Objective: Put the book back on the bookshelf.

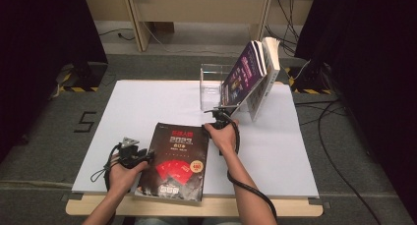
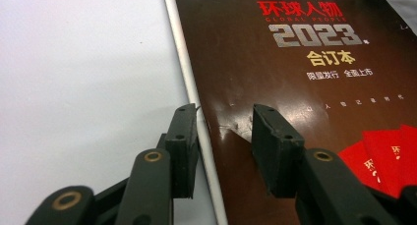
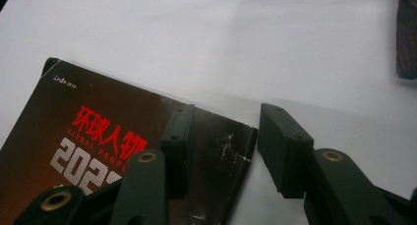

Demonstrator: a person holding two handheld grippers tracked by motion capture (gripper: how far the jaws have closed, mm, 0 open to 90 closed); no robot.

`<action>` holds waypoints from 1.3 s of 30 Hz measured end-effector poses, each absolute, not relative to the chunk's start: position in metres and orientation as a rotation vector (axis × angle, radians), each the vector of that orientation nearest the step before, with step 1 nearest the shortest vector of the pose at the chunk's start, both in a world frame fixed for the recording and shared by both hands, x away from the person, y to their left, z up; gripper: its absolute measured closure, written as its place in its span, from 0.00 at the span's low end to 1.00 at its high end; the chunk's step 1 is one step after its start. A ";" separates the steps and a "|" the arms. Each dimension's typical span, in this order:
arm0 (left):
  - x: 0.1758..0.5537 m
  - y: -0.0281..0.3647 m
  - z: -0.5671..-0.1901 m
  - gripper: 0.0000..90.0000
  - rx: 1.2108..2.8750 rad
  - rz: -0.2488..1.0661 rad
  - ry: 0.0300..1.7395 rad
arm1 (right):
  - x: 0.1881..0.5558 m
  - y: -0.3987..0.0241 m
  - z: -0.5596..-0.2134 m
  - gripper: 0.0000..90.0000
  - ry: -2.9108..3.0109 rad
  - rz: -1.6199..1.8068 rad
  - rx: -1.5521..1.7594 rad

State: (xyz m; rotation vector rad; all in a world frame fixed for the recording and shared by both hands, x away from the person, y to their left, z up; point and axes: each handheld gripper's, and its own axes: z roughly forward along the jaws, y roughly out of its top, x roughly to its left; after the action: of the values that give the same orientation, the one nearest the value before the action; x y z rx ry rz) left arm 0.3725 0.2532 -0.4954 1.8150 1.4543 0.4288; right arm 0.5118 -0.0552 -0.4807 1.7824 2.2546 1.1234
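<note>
Dark book (image 1: 175, 161) lying flat on the white table (image 1: 147, 102) near its front edge, left gripper (image 2: 223, 131) jaws apart astride the book's left edge, right gripper (image 3: 223, 136) jaws apart over its far right corner, neither clamped

Looking down and forward from above at the whole table (image 1: 147, 102); riding low and close behind each pair of jaws, both sharing the dark book (image 1: 174, 161) (image 2: 295, 87) (image 3: 98, 136).
</note>
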 end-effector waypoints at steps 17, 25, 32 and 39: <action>0.373 0.251 -0.495 0.68 1.820 0.441 1.466 | 0.503 -0.062 -0.484 0.68 2.228 1.216 1.863; 0.373 0.250 -0.494 0.68 1.823 0.443 1.466 | 0.501 -0.067 -0.484 0.70 2.257 1.230 1.929; 0.373 0.249 -0.494 0.68 1.828 0.446 1.468 | 0.501 -0.067 -0.488 0.73 2.192 1.287 1.978; 0.373 0.249 -0.494 0.67 1.823 0.447 1.470 | 0.500 -0.064 -0.485 0.76 2.242 1.252 1.983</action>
State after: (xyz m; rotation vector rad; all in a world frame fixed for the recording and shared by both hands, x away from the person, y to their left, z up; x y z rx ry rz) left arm 0.3727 0.2490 -0.4944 1.8226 1.4698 0.4470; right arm 0.5002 -0.0636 -0.4854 1.9828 2.2422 1.2520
